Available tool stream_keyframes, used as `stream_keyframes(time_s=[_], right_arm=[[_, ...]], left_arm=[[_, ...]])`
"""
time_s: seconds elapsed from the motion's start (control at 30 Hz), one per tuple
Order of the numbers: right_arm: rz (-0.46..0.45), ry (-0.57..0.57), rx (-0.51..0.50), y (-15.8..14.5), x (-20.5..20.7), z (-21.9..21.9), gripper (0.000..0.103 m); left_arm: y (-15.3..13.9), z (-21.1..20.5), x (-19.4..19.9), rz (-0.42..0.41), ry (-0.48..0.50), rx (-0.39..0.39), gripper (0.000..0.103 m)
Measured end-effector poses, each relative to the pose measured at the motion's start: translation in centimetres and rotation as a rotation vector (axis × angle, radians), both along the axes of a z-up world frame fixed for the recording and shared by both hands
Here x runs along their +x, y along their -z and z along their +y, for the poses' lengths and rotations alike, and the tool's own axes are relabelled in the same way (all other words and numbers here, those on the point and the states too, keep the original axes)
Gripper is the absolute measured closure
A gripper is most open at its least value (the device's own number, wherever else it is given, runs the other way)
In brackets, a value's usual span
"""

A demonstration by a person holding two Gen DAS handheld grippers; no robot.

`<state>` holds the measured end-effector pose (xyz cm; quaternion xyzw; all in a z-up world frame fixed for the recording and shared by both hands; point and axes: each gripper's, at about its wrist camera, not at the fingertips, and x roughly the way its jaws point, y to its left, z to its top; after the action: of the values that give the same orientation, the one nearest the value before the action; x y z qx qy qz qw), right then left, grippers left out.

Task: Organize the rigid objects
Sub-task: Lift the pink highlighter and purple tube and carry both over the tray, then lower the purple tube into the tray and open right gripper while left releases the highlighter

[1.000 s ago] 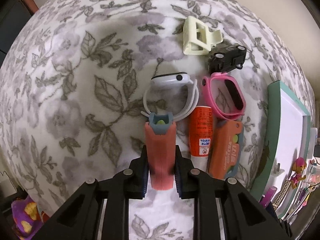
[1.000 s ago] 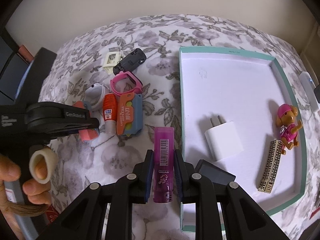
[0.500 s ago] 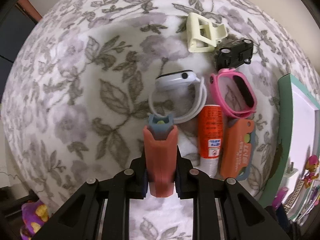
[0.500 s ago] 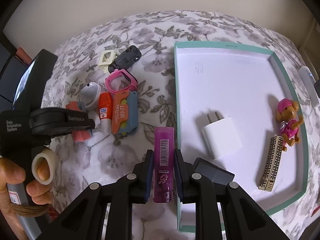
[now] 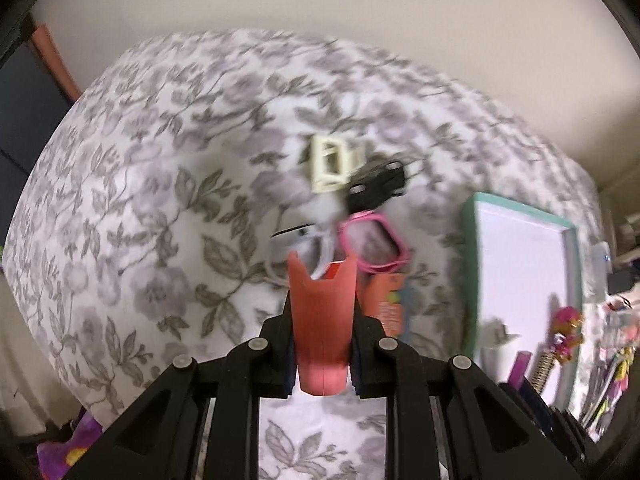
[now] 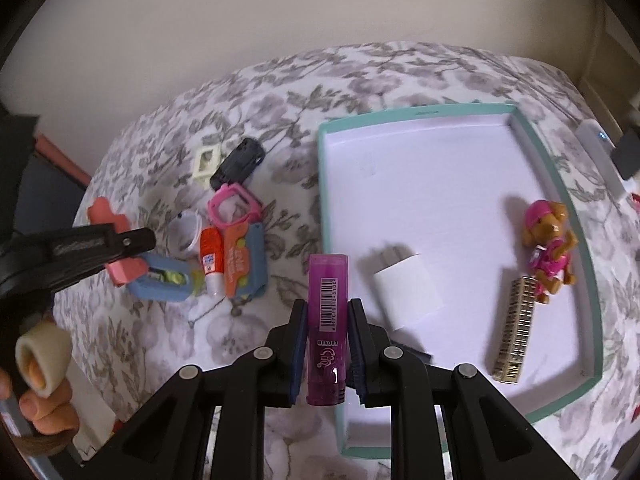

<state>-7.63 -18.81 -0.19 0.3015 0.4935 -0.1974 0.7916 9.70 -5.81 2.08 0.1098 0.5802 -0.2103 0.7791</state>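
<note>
My left gripper (image 5: 322, 316) is shut on a salmon-red plastic piece (image 5: 322, 320) and holds it raised above the bed; it also shows in the right wrist view (image 6: 116, 236). A blue inner part (image 6: 160, 282) lies on the cover below it. My right gripper (image 6: 328, 320) is shut on a purple tube (image 6: 326, 320) beside the left edge of the teal-rimmed white tray (image 6: 324, 200). Near the blue part lie an orange glue stick (image 6: 211, 258), an orange-and-blue case (image 6: 244, 266), a pink watch (image 6: 236, 210), a white watch (image 6: 184, 234), a black toy car (image 6: 238, 162) and a cream clip (image 6: 208, 162).
The tray holds a white charger plug (image 6: 408, 292), a gold hair clip (image 6: 516, 328), a toy dog (image 6: 550, 244) and a dark flat object (image 6: 416, 354) behind my right fingers. The floral bed cover (image 5: 140, 220) ends at a wall behind. Clutter lies right of the tray.
My left gripper lifted and tilted up with the salmon-red piece; its blue inner part is now left on the cover. My right gripper stayed shut on the purple tube, shifting slightly.
</note>
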Motion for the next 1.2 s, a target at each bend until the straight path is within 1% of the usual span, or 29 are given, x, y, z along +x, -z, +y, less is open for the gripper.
stream_keyframes(time_s=[0.07, 0.13, 0.23, 0.33, 0.47, 0.57, 0.7, 0.93, 1.07, 1.2], right_arm=[[-0.004, 0.018, 0.009, -0.1, -0.5, -0.6, 0.082], [-0.009, 0.037, 0.014, -0.3, -0.9, -1.1, 0.082], [-0.028, 0.060, 0.024, -0.7, -1.5, -1.8, 0.082], [-0.046, 0.086, 0.018, -1.5, -2.3, -2.6, 0.082], [-0.060, 0.133, 0.010, -2.3, -3.7, -4.0, 0.082], [-0.035, 0.177, -0.032, -2.9, -5.2, -5.2, 0.082], [-0.014, 0.214, -0.030, -2.7, -6.9, -6.9, 0.082], [0.081, 0.273, -0.034, -1.1, -9.3, -9.1, 0.082], [0.116, 0.310, -0.034, -0.2, -10.7, -10.3, 0.082], [0.144, 0.346, -0.008, 1.0, -12.0, -11.4, 0.082]], left_arm=[[-0.4, -0.5, -0.4, -0.009, 0.019, 0.003, 0.082], [-0.2, -0.4, -0.6, 0.000, 0.023, -0.002, 0.082], [-0.7, -0.3, -0.8, -0.001, 0.021, -0.010, 0.082], [-1.4, 0.1, -1.0, -0.016, 0.023, -0.048, 0.082], [-3.8, 0.3, -1.8, -0.047, 0.039, -0.128, 0.082], [-5.1, -0.2, -2.5, -0.070, 0.063, -0.172, 0.082], [-5.9, -1.9, -4.3, -0.085, 0.121, -0.222, 0.082], [-5.7, -5.6, -8.0, -0.096, 0.226, -0.240, 0.082], [-5.3, -7.9, -10.8, -0.113, 0.300, -0.245, 0.082], [-4.6, -9.5, -13.0, -0.134, 0.354, -0.234, 0.082]])
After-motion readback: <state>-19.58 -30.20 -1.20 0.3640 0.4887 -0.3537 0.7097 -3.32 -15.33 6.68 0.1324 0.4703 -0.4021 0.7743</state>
